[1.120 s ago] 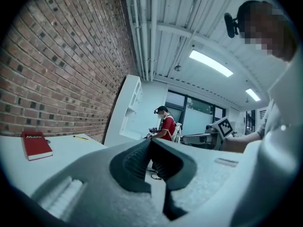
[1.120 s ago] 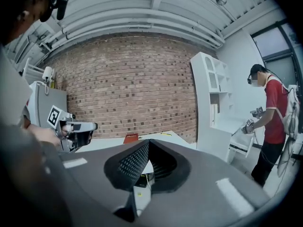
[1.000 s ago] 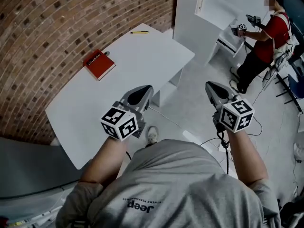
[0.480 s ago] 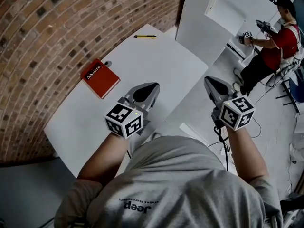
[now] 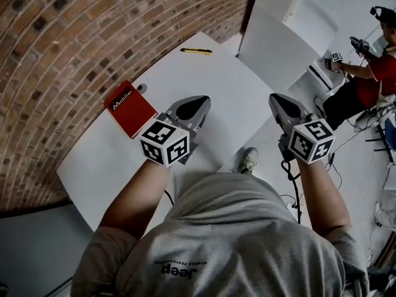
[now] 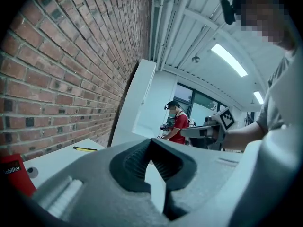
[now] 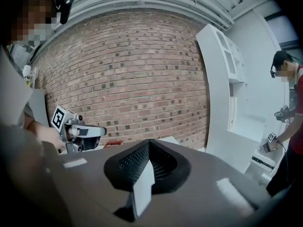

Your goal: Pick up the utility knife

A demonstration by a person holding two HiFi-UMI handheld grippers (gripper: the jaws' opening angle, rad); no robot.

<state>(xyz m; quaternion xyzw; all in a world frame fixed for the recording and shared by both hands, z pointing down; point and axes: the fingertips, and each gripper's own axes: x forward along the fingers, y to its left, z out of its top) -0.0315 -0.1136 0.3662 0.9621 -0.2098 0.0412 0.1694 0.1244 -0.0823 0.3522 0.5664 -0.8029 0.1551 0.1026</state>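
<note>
The utility knife (image 5: 196,51) is slim and yellow with a black end, lying flat at the far end of the white table (image 5: 223,98); the left gripper view shows the knife (image 6: 85,149) far ahead on the left. My left gripper (image 5: 199,102) hangs over the table's middle, jaws shut and empty, well short of the knife. My right gripper (image 5: 277,99) is off the table's right edge, over the floor, jaws shut on nothing. In their own views the left gripper (image 6: 150,144) and right gripper (image 7: 149,144) show closed tips.
A red book (image 5: 130,108) lies on the table's left side with a small grey disc (image 5: 142,88) beside it. A brick wall (image 5: 74,36) borders the table. A white cabinet (image 5: 278,36) stands beyond, and another person (image 5: 362,79) at the far right. Cables (image 5: 292,193) trail on the floor.
Both grippers and the camera have travelled forward along the table. The knife and red book now sit nearer in the view. Both pairs of jaws stay closed.
</note>
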